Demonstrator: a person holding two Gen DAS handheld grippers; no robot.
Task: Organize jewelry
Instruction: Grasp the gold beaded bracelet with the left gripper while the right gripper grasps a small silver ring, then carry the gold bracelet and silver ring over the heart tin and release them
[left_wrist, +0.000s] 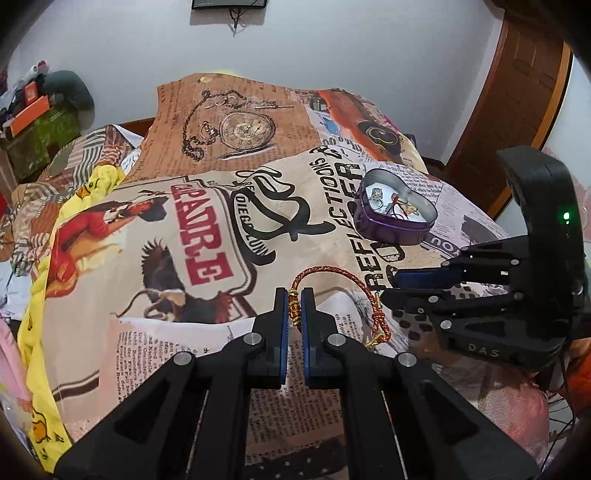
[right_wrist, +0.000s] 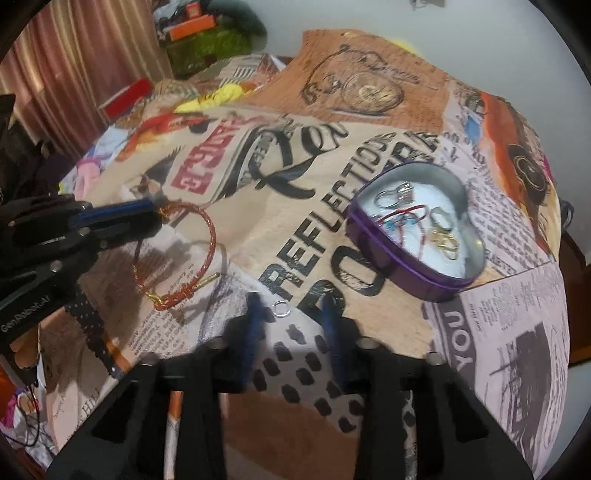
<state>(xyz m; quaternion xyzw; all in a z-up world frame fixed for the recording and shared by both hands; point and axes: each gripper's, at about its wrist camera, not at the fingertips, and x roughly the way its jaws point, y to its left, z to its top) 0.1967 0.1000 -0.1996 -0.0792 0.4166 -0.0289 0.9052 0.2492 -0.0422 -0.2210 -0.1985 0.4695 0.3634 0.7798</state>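
The left gripper (left_wrist: 294, 301) is closed on the gold-beaded part of a red cord bracelet (left_wrist: 334, 275) lying on the printed bedspread (left_wrist: 155, 229). The right gripper (right_wrist: 293, 314) is spread open around a small silver ring (right_wrist: 280, 307). The purple heart tin (right_wrist: 417, 236) sits nearby, holding rings and cords.

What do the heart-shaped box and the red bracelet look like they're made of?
The heart-shaped box looks like thin metal tin: purple glossy wall, bare silvery inside that reflects light. The red bracelet looks like braided cord, red with gold thread twisted through and gold-coloured beads, probably metal or plastic, where the left gripper pinches it.
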